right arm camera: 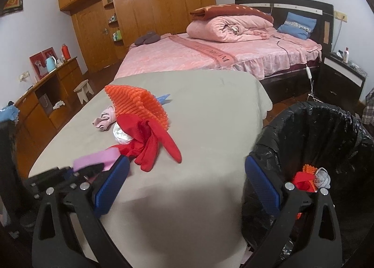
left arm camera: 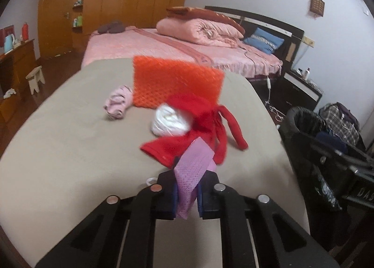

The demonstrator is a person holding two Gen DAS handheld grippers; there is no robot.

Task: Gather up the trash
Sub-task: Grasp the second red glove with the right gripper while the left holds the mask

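A pink mesh (left arm camera: 195, 169) is pinched between the pressed-together jaws of the left gripper (left arm camera: 187, 200), just above the table (left arm camera: 70, 151) edge, near the red cloth (left arm camera: 198, 132). The right gripper (right arm camera: 187, 188) is held with jaws spread, empty, beside the bin (right arm camera: 327, 132).

The limp mesh could slip from the thin pinch during transfer, or its hanging end could snag the red cloth.

On the table are counted: one orange mesh (left arm camera: 173, 83), one red cloth, one white wad (left arm camera: 170, 120), one pink cloth (left arm camera: 116, 104).
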